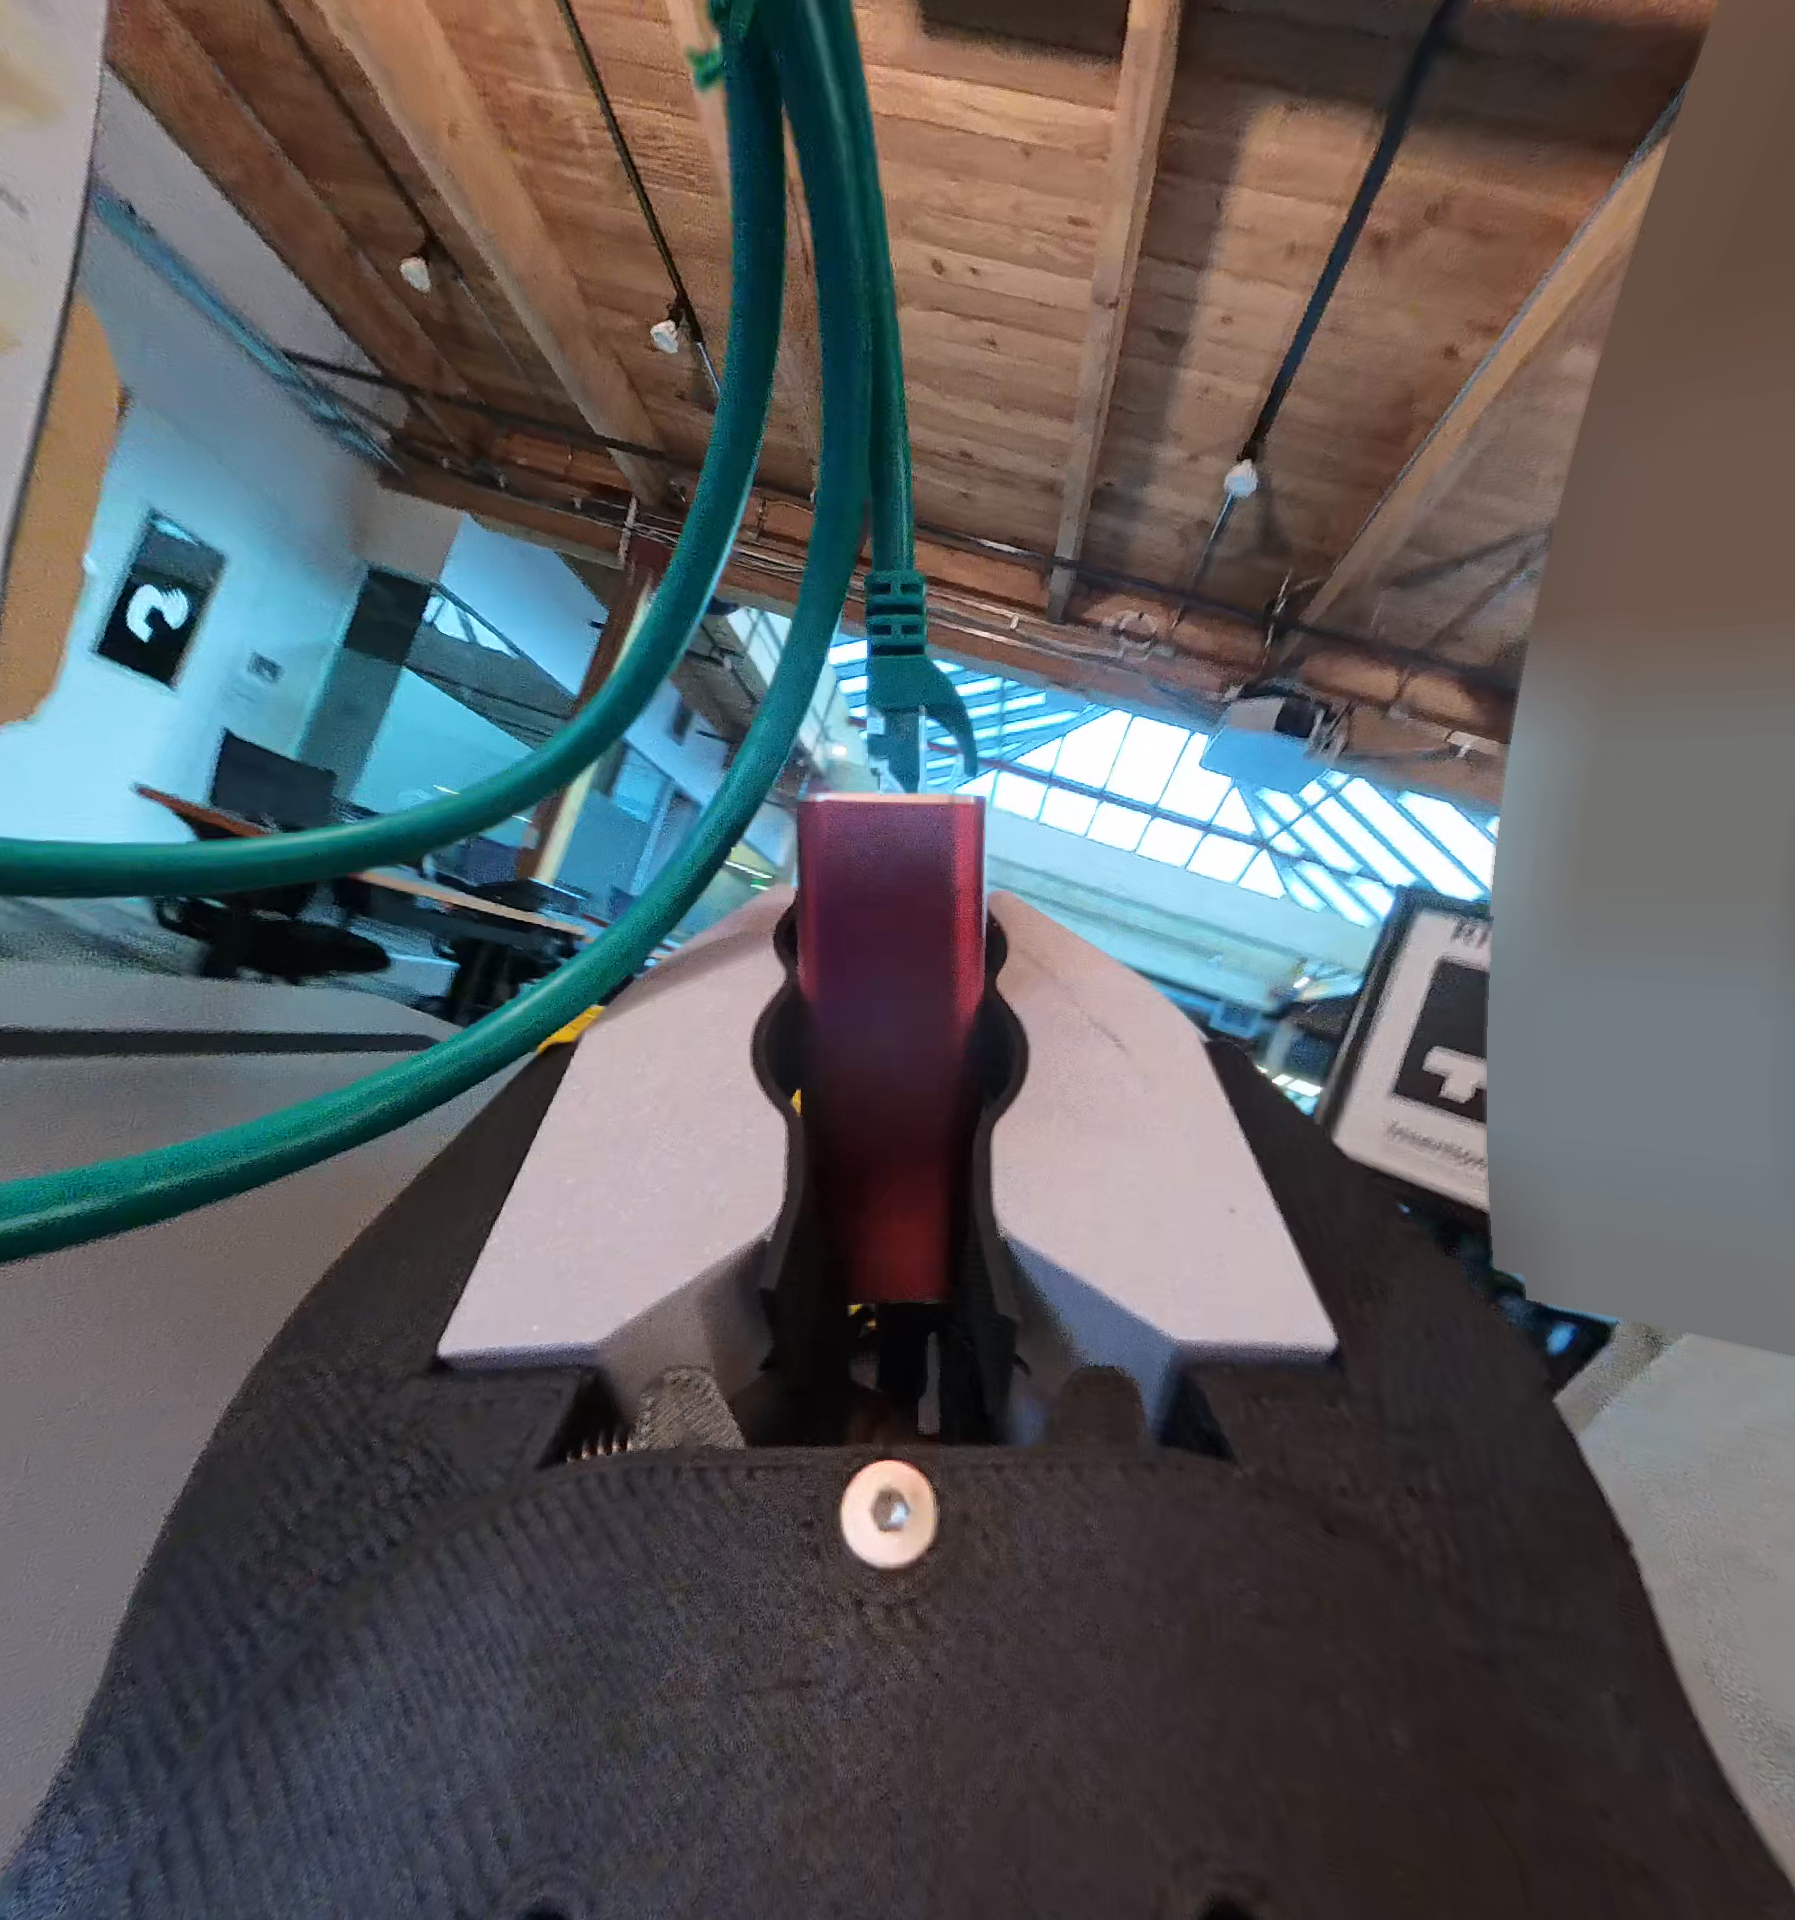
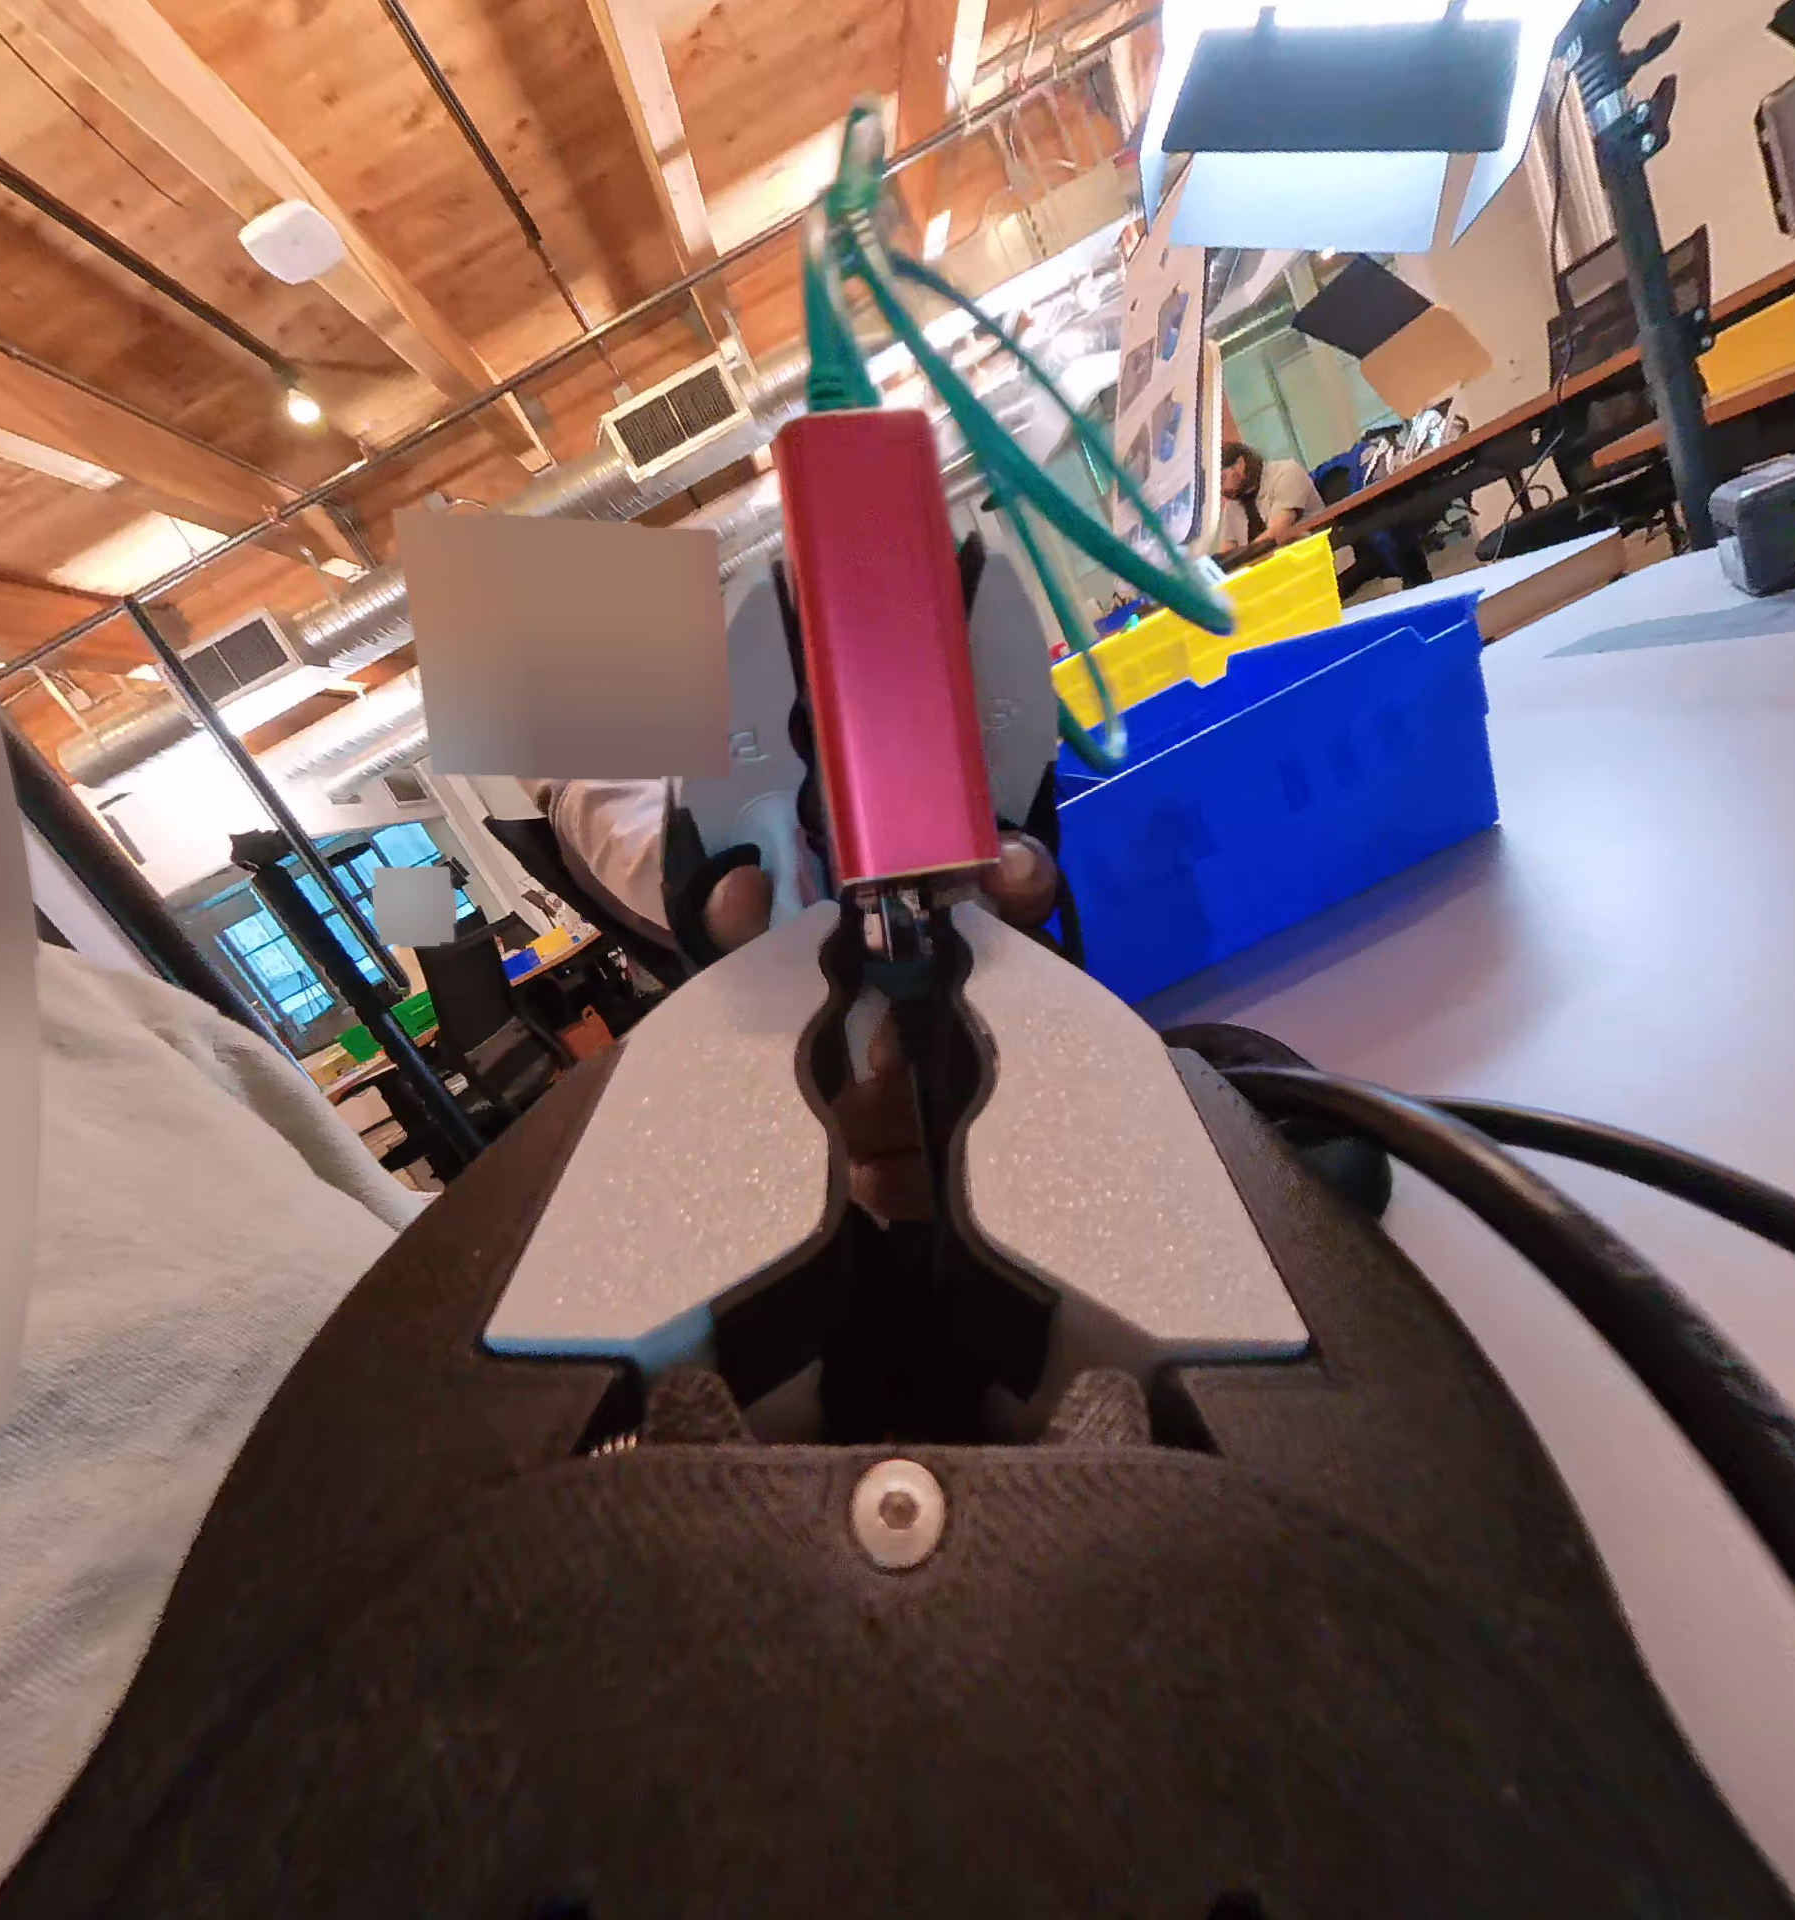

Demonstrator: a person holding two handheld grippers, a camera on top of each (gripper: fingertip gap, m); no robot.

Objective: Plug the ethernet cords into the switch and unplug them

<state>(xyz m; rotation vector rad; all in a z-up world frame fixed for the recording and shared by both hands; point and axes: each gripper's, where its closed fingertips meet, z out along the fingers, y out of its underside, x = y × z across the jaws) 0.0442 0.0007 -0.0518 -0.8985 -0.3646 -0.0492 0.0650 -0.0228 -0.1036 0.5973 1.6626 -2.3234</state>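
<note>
**Clamping the switch, pinching a plug**

Starting on the left: the left gripper (image 1: 893, 935) was closed down to the width of the red switch (image 1: 888, 1039) and had it clamped by its long sides, standing tall toward the timber ceiling. That looked like a bracing hold, steadying the body and leaving both short ends free for cords. Above the far end hung the upper plug (image 1: 898, 665) of the green cords (image 1: 768, 416), its latch tab flared out. It sat right at the end of the switch, though from that steep angle I couldn't say whether it was seated or only touching. Three green strands swung through the left view; how many separate cords they made was not clear.

Moving across to the right: the right gripper (image 2: 898, 925) had its fingers drawn almost together, with only a sliver between the tips, and they appeared to be nipping the lower plug (image 2: 903, 961) at the near end of the switch. My read was that this was the working hand, gripping the small connector close to its port so a push or pull would run straight along the switch.

The count: one switch, two plugs in sight, two grippers. Further right on the grey table (image 2: 1651, 883) were two bins, one blue bin (image 2: 1288, 748) and one yellow bin (image 2: 1277, 582) behind it.
</note>
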